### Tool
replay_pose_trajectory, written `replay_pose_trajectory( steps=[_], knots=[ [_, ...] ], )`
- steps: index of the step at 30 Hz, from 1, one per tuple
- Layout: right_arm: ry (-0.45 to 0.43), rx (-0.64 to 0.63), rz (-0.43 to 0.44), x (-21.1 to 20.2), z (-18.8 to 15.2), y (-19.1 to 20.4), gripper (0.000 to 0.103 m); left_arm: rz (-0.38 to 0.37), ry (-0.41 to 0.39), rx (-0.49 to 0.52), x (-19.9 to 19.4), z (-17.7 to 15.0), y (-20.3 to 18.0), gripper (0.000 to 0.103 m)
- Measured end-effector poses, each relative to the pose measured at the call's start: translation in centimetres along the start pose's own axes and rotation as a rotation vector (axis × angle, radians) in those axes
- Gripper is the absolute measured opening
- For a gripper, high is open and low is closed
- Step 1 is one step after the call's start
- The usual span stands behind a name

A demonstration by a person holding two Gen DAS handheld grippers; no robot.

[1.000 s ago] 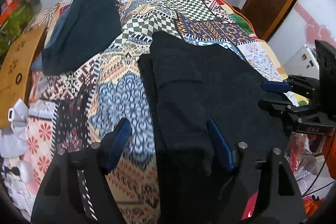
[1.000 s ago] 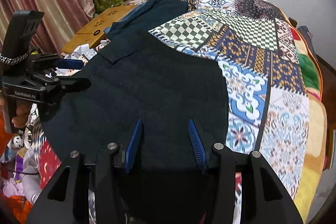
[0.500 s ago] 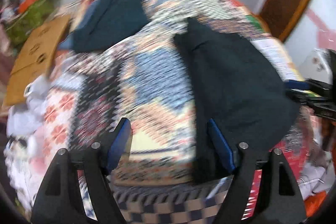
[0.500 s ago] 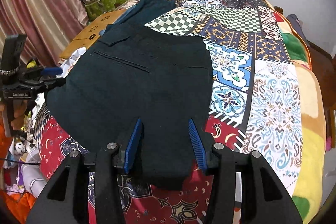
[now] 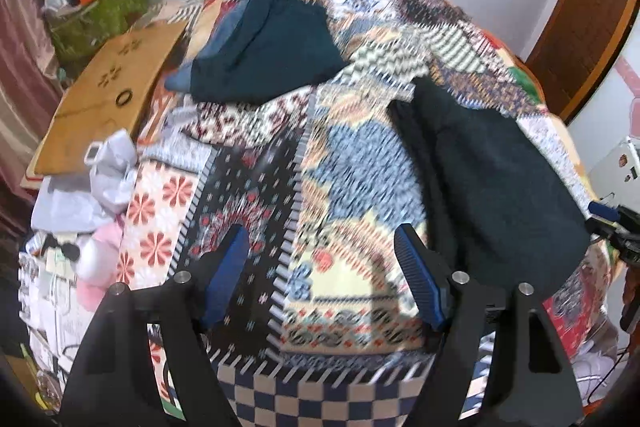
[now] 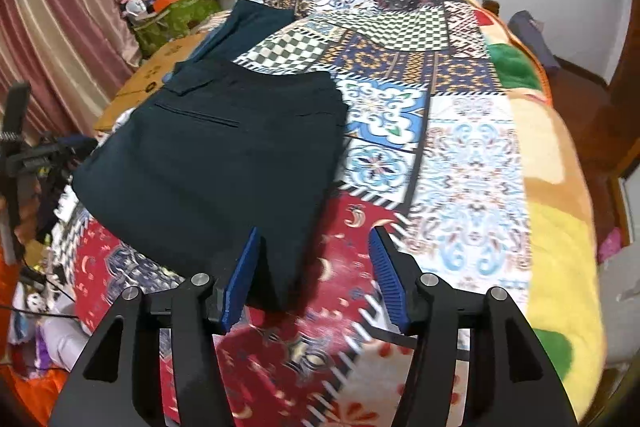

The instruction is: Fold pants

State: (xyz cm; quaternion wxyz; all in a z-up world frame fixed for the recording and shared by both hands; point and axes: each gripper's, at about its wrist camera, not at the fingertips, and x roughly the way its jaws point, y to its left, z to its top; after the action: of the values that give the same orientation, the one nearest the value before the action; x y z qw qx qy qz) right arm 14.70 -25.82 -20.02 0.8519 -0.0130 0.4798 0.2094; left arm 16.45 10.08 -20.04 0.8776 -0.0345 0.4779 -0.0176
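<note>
Pants [image 6: 224, 163]: dark, folded into a flat rectangle, one welt pocket showing, lying centre-left on the patchwork quilt [image 6: 460, 155]. One more dark folded garment [image 6: 256, 23] sits upper left. Two grippers: left gripper [image 5: 320, 267] open and empty; right gripper [image 6: 312, 267] has just been opening, nothing pinched.

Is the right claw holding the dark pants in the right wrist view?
No, the right claw stands open, and the dark pants lie flat on the patchwork blanket.
</note>
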Motion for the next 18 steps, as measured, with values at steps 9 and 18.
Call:
replay_pose_trajectory(
  steps=[9,18],
  knots=[
    [-0.075,0.052,0.006,-1.4,1.9,-1.2,0.060,-0.097,-0.039,0.054,-0.2,4.2,-4.2,0.089],
    [-0.066,0.067,0.059,1.4,4.0,-1.0,0.068,-0.161,0.071,0.093,4.4,6.0,-7.7,0.089]
  ],
)
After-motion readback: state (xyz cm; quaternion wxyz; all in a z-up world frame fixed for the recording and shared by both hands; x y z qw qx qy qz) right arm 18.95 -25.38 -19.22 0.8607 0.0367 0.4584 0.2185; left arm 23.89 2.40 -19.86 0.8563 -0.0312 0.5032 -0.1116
